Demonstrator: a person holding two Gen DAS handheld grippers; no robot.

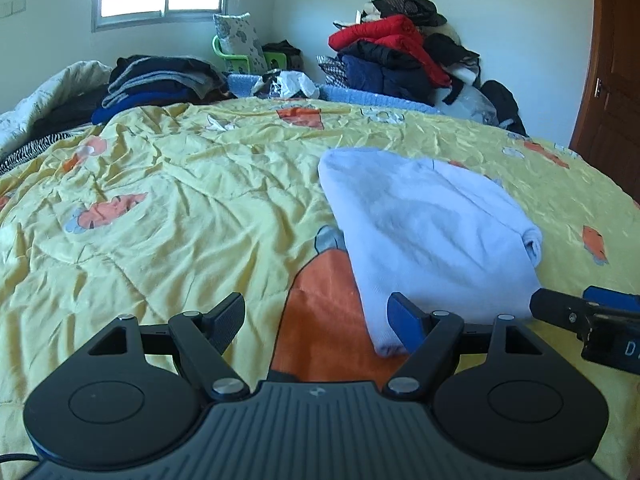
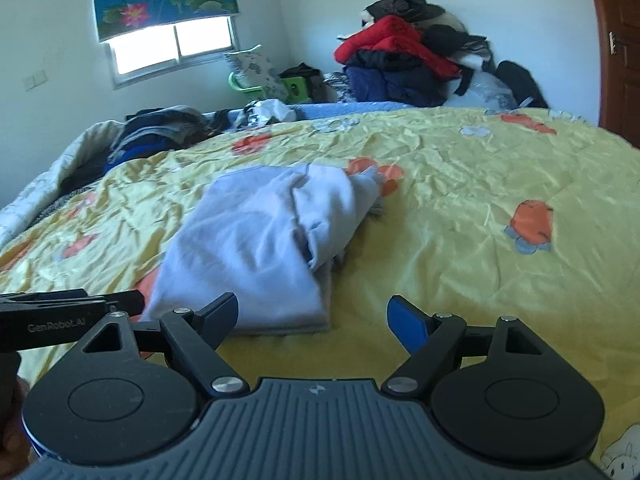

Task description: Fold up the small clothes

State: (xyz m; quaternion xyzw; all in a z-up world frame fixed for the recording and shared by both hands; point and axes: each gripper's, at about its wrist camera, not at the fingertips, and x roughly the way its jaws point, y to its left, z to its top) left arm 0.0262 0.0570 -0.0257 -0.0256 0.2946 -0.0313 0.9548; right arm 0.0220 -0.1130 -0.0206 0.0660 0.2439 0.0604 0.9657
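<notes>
- Pale blue garment (image 1: pixel 428 232): lies partly folded on the yellow bedspread (image 1: pixel 168 208), toward the near edge of the bed; one side is doubled over into a thick flap, and a loose bunched end trails toward the bed's middle.
- Left gripper (image 1: pixel 318 316): jaws spread, nothing between them; its blue pad overlaps the garment's near corner in view, contact uncertain. It probably sits low here to take that near hem.
- Right gripper (image 2: pixel 312 316): jaws spread and empty, poised just beside the garment's near right corner, over bare bedspread. The two tools flank the near hem, a placement that suits lifting both corners together for a fold away from the person.
- Open room: wide bare bedspread lies beyond and to both sides of the garment, so a fold toward the far edge looks unobstructed.
- Far edge: stacked dark clothes (image 1: pixel 160 80) at the far left corner and a heap of jackets (image 1: pixel 400 52) by the wall stand well apart from the work.
</notes>
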